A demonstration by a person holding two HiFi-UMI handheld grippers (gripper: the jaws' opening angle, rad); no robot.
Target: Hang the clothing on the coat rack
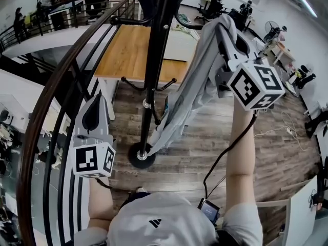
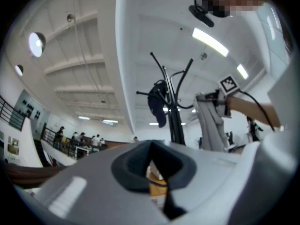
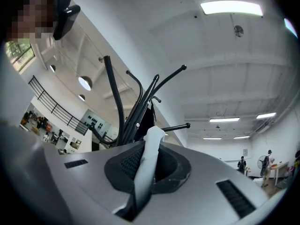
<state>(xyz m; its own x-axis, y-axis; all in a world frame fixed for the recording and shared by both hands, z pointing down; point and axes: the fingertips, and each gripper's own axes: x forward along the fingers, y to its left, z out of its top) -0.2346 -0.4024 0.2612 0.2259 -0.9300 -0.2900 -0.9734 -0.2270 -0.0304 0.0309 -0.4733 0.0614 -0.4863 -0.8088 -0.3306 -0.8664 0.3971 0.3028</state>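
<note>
Your right gripper (image 1: 224,31) is clamped tight on a fold of the pale grey garment (image 1: 187,96), up at one o'clock in the head view. The cloth trails down toward the foot of the black coat rack (image 1: 154,60), which stands at twelve. Your left gripper (image 1: 95,106), at eight o'clock, has its jaws together on nothing. Your white shirt (image 1: 169,217) carries a small three-stripe logo (image 1: 154,223).

left gripper (image 1: 96,101): grey shell, black-and-white marker cube (image 1: 94,159) | right gripper (image 1: 228,35): same build, black cable (image 1: 225,152) trailing | shirt (image 1: 174,229): pale grey, short-sleeved, small black logo (image 1: 154,223)
</note>
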